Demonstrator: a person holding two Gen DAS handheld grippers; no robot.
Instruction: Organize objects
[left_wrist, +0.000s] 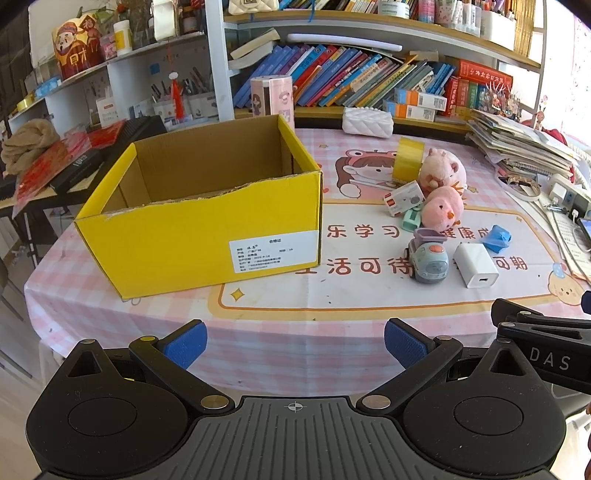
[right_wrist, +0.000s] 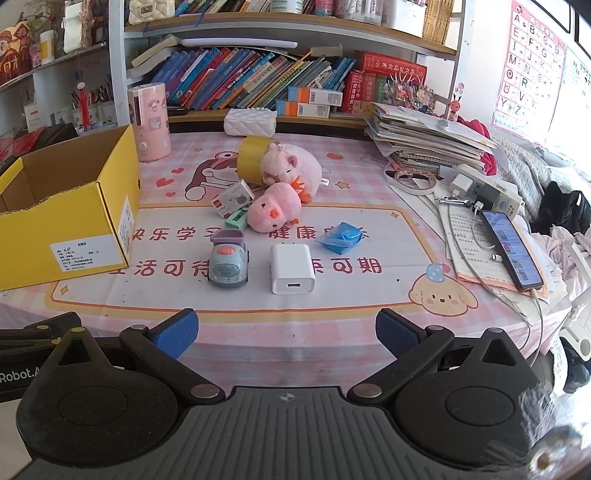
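An open yellow cardboard box (left_wrist: 199, 225) (right_wrist: 70, 221) stands on the left of the pink table mat, nothing visible inside. Right of it lie a grey toy car (left_wrist: 428, 256) (right_wrist: 228, 263), a white charger block (left_wrist: 475, 265) (right_wrist: 291, 268), a blue crumpled wrapper (left_wrist: 496, 238) (right_wrist: 341, 236), two pink plush animals (left_wrist: 441, 210) (right_wrist: 273, 212) (right_wrist: 291, 166), a small white carton (left_wrist: 402, 197) (right_wrist: 234, 199), a green clip (right_wrist: 236, 220) and a yellow tape roll (left_wrist: 408, 157) (right_wrist: 251, 157). My left gripper (left_wrist: 293, 343) and right gripper (right_wrist: 286, 332) hover open at the table's near edge, both empty.
A pink cylindrical device (right_wrist: 149, 122) and a white quilted case (right_wrist: 251, 122) stand at the back. A paper stack (right_wrist: 421, 136), a power strip (right_wrist: 487, 188) and a phone (right_wrist: 511, 247) on a cable crowd the right side. Bookshelves (left_wrist: 351, 74) rise behind.
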